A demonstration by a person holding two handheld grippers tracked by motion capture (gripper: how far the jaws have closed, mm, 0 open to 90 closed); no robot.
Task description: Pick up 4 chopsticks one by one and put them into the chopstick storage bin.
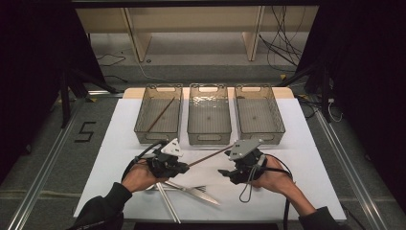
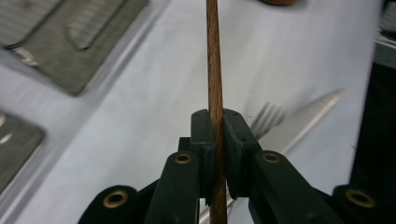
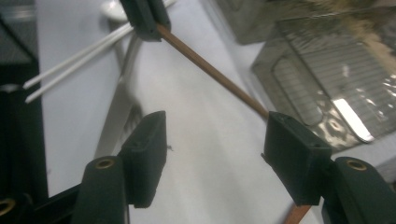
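Wooden chopstick (image 2: 214,70) clamped by left hand-held gripper (image 2: 215,135), right hand-held gripper (image 3: 212,140) wide open (far tip hidden behind its jaw).

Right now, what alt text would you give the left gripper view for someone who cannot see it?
Two black jaws of the left gripper are clamped on a thin brown wooden chopstick that runs straight up the picture. Behind lie a fork and a knife on the white table.

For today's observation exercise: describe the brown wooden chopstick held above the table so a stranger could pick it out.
On the white table, before three clear bins, find the left claw. The brown wooden chopstick is pinched in it, slanting up toward the open right claw. Unlike the white chopsticks, it is off the table.
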